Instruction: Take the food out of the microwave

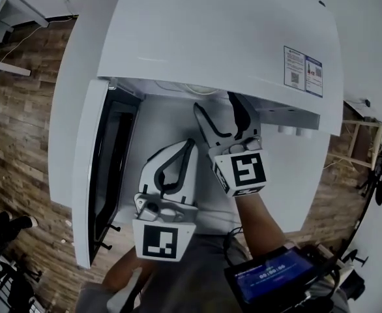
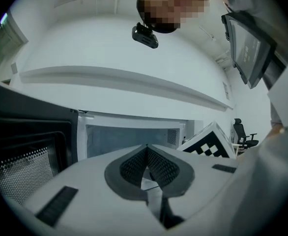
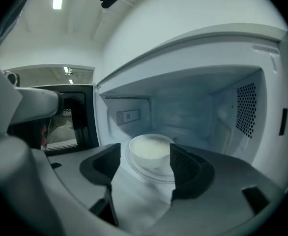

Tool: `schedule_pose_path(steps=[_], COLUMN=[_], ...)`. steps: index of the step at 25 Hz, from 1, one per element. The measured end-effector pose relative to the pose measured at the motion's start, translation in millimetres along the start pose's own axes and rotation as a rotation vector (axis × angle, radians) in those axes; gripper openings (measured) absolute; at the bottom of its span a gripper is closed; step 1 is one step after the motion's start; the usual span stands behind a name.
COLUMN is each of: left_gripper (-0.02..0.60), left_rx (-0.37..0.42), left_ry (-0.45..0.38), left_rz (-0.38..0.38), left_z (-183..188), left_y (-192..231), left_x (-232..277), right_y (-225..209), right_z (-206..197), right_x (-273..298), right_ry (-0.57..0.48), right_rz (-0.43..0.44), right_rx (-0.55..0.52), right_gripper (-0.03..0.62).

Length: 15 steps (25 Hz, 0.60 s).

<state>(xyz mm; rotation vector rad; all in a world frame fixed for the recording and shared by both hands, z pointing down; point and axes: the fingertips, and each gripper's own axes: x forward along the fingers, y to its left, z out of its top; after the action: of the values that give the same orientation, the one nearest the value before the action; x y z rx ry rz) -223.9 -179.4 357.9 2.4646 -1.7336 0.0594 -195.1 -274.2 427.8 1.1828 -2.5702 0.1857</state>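
Note:
A white bowl [image 3: 151, 149] of pale food stands on the glass turntable [image 3: 149, 173] inside the open white microwave [image 1: 210, 38]. My right gripper [image 3: 145, 155] is open just in front of the cavity. Its jaws frame the bowl without touching it, and nothing lies between them. In the head view the right gripper [image 1: 218, 106] points into the opening under the microwave's top edge. My left gripper [image 1: 191, 142] is lower and to the left, in front of the opening, with its jaws shut on nothing. In the left gripper view its fingertips [image 2: 146, 149] meet before the cavity [image 2: 129, 139].
The microwave door [image 1: 90, 175] hangs open to the left, its mesh window [image 2: 26, 168] close to my left gripper. The right gripper's marker cube [image 2: 210, 144] sits just right of the left jaws. A tablet screen [image 1: 269, 272] hangs at the person's waist. The white table [image 1: 302, 175] carries the microwave.

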Motion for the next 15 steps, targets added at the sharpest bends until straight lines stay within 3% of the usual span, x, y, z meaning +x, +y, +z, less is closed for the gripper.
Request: schedule_pose_path(steps=[4, 8, 15], left_gripper=[0.006, 0.006, 0.006], left_rx=[-0.03, -0.062, -0.099], left_ry=[0.01, 0.037, 0.078], left_rz=[-0.022, -0.022, -0.043], left_z=[-7, -19, -35], left_y=[5, 15, 19], left_x=[7, 12, 15], right_y=[-6, -8, -16], right_z=[-7, -17, -29], right_x=[21, 42, 66], right_ry=[0.031, 0.067, 0.112], right_rz=[-0.036, -0.046, -0.094], right_rx=[-0.01, -0.034, -0.043], right_gripper=[0.37, 0.487, 0.526])
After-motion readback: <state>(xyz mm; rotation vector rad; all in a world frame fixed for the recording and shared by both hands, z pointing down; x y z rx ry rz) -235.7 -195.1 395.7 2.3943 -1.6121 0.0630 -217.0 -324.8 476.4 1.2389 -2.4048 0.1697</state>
